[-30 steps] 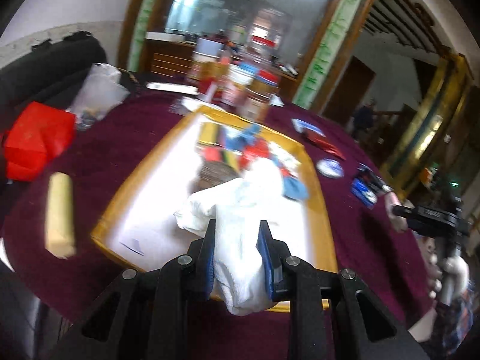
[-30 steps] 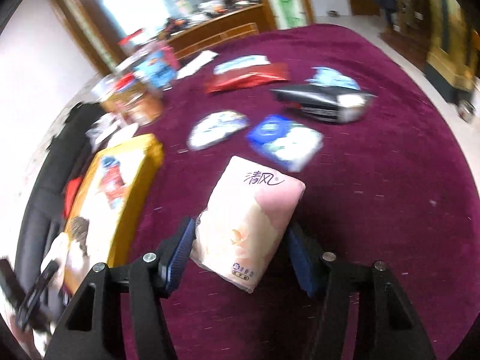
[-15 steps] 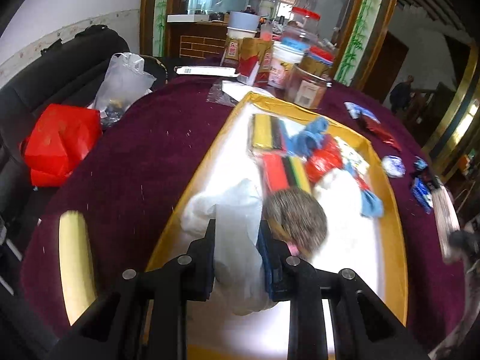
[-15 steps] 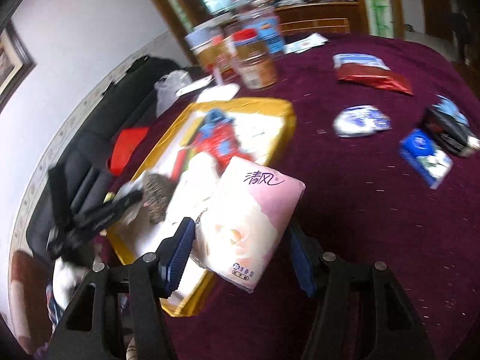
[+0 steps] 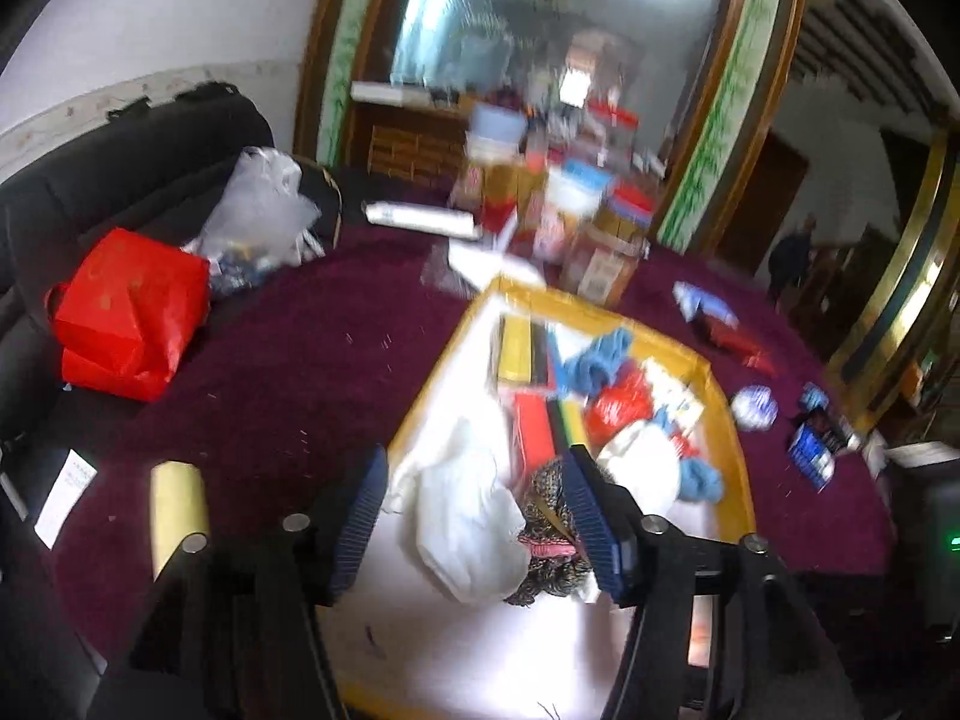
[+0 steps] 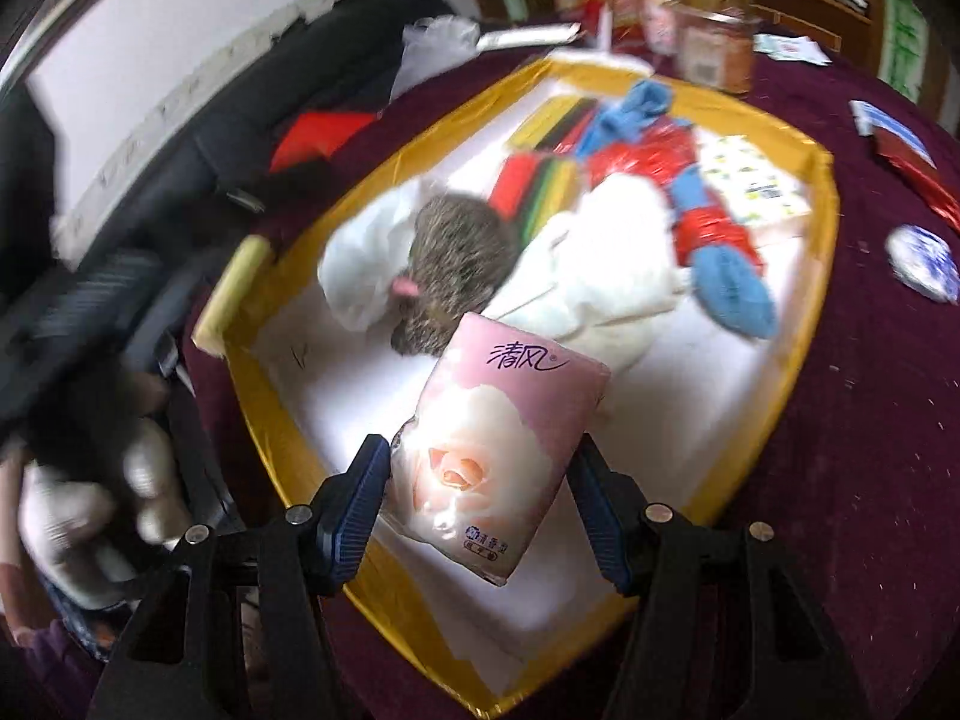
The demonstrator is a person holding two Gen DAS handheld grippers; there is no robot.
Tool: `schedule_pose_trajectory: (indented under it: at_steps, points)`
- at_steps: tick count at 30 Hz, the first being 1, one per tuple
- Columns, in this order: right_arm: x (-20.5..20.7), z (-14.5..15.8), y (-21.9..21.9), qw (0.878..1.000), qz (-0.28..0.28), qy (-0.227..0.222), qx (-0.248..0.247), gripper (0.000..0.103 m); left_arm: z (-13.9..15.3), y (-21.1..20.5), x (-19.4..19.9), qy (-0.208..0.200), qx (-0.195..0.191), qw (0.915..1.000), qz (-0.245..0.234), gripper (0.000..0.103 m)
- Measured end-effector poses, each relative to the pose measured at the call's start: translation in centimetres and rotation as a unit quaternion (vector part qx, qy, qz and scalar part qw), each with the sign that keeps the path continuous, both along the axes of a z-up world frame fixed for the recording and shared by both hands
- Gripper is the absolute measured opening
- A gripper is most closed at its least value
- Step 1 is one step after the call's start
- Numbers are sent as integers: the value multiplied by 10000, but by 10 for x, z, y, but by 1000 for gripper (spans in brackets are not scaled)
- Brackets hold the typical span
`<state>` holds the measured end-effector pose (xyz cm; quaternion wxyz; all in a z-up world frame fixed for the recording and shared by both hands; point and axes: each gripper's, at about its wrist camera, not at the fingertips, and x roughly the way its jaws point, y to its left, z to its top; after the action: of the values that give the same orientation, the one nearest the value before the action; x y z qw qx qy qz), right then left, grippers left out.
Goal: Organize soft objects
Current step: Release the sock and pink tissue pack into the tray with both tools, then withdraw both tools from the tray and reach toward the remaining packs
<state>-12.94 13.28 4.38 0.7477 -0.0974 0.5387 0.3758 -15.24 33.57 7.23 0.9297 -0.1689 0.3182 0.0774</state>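
The left gripper (image 5: 474,516) is hanging over the near end of the yellow-rimmed tray (image 5: 723,438), its fingers (image 5: 360,516) spread wide with nothing between them. Below the gap a crumpled white cloth (image 5: 462,510) is lying on the tray's white floor, touching a speckled brown plush toy (image 5: 549,531) whose lower half is disappearing behind the right finger. Farther back, the striped sponges (image 5: 543,414), a blue knit piece (image 5: 594,360) and a red shiny wrapper (image 5: 618,408) are running together in blur, and I cannot tell where one ends.

The right gripper (image 6: 480,504) is holding a pink tissue pack (image 6: 501,450) above the tray's near right part, the fingers (image 6: 360,504) pressing on its lower sides; the bottom corner of the pack is poking out below them. The pack is covering part of the tray (image 6: 822,192) floor and the front edge of the plush toy (image 6: 456,264). At the far left of this view a dark smeared shape with pale blobs is too blurred to name.

On the maroon bench (image 5: 288,384) a cream-coloured cylinder (image 5: 177,516) is lying just beside the tray's left rim, its near end cut off by the gripper body. A red bag (image 5: 126,312) and a clear plastic bag (image 5: 258,216) are sitting well apart from the tray. The jars (image 5: 600,240) beyond it are too smeared to read.
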Motion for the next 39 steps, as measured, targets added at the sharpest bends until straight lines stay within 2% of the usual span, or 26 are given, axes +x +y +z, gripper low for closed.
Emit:
schedule_pose_trajectory:
  at_steps: [3, 7, 10, 12, 14, 18, 23, 26, 30, 39]
  points:
    - [6, -8, 13, 9997, 0, -68, -254, 61, 8, 3, -18, -215, 63, 9996, 170, 71]
    - [18, -10, 22, 9980, -118, -394, -478, 61, 9, -1, -25, -215, 149, 9995, 184, 71]
    - [23, -13, 24, 9980, -88, -494, -381, 62, 9, -7, -26, -192, 188, 9994, 196, 73]
    - [21, -8, 16, 9986, -128, -482, -151, 62, 9, -12, -27, -178, 229, 9993, 235, 77]
    - [17, 1, 6, 9987, -165, -470, 131, 69, 9, -18, -30, -147, 398, 9984, 384, 84]
    - [4, 26, -26, 9949, -341, -718, 618, 76, 12, -33, -36, -170, 788, 9951, 569, 90]
    - [-9, 42, -74, 9884, -656, -1072, 850, 80, 17, -56, -42, -199, 1254, 9898, 646, 92]
    - [-13, 43, -99, 9860, -876, -1103, 892, 83, 21, -73, -45, -196, 1497, 9868, 593, 94]
    - [-10, 38, -137, 9824, -1230, -995, 992, 83, 26, -97, -46, -191, 1729, 9838, 444, 96]
    - [-13, 36, -205, 9724, -1746, -1020, 1163, 83, 31, -146, -41, -125, 2059, 9785, 30, 97]
